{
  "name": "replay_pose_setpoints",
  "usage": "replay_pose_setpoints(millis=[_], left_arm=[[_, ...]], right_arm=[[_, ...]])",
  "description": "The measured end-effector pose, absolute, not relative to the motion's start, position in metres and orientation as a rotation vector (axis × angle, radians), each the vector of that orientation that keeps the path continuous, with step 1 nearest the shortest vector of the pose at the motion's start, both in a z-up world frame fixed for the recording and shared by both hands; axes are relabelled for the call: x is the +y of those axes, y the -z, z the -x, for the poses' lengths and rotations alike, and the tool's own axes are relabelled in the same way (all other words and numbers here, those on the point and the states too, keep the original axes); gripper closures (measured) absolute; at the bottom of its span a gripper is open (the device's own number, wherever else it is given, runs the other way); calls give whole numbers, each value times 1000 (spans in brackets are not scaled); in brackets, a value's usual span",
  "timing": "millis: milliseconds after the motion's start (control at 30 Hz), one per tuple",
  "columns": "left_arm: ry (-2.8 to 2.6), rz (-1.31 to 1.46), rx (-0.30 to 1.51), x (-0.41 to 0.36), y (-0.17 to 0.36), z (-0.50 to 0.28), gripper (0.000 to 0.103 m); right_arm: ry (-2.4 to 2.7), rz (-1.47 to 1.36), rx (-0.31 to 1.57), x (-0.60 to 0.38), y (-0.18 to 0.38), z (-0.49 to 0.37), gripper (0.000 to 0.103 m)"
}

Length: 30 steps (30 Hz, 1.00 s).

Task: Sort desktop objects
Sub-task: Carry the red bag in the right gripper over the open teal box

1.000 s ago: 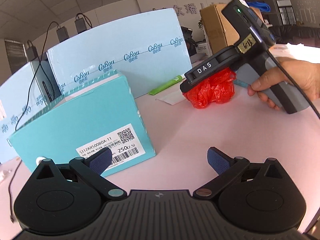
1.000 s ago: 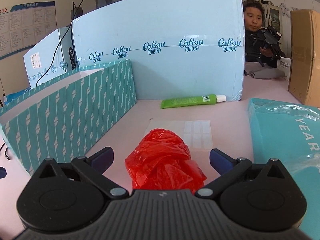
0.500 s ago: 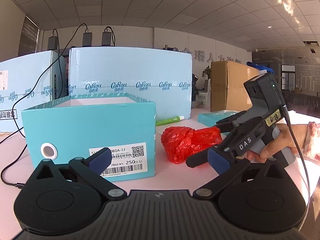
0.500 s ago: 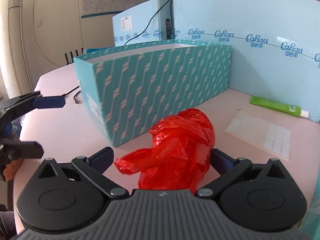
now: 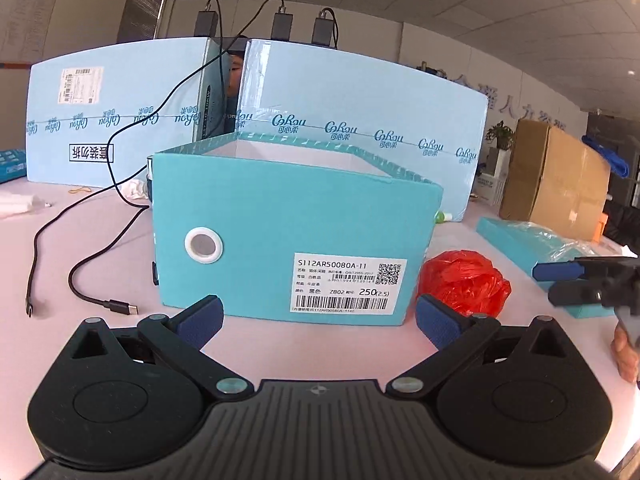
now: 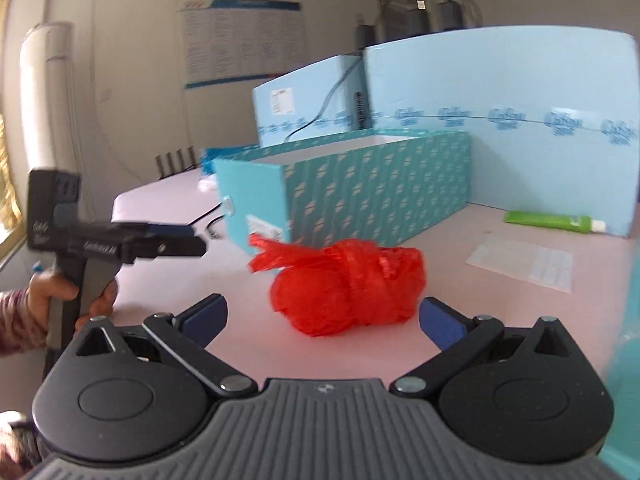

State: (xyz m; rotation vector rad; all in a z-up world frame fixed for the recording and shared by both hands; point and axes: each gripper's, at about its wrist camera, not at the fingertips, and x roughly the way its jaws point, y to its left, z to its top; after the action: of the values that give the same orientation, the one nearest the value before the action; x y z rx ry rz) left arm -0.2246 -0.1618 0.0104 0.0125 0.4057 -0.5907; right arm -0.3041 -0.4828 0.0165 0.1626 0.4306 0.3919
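A crumpled red plastic bag [image 6: 348, 286] lies on the pink table beside the open teal box [image 6: 360, 184]. My right gripper [image 6: 324, 316] is open, its fingers wide apart just in front of the bag, not touching it. In the left wrist view the bag [image 5: 464, 282] sits right of the teal box [image 5: 296, 236], which shows a barcode label. My left gripper [image 5: 318, 318] is open and empty, facing the box end. The right gripper's fingertips [image 5: 568, 276] show at the far right there. A green tube [image 6: 552, 221] lies by the blue wall.
Tall light-blue cartons [image 5: 360, 128] wall off the back. A black USB cable [image 5: 80, 276] trails left of the box. A teal lid in plastic wrap [image 5: 532, 236] and a brown cardboard box [image 5: 556, 180] stand at the right. A clear sticker sheet [image 6: 524, 260] lies near the tube.
The right gripper has backed away from the red bag and swung left, leaving the bag on the table. The left gripper has turned left to face the box end.
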Motion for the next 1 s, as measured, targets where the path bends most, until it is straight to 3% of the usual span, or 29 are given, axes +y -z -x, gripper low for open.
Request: replay_pose_setpoints(millis=[167,633,900,967,1000], left_arm=[[616,-150,419,-204,-8,231,0],[502,-228,409,-225,-5,233,0],[717,-275,417,-243,-7,231,0],[764,-281,432,-249,-6,230,0],[781,-282,438,-251,-5,229,0]], right_arm=[[-83,-592,447,-528,-9,272,0],[-284,-718,534,-510,6,228,0],[-246,-693,557,-505,8,228,0],[-236,-678,564,-503,8,227,4],[-233,-670,568,-501,8,226,12]])
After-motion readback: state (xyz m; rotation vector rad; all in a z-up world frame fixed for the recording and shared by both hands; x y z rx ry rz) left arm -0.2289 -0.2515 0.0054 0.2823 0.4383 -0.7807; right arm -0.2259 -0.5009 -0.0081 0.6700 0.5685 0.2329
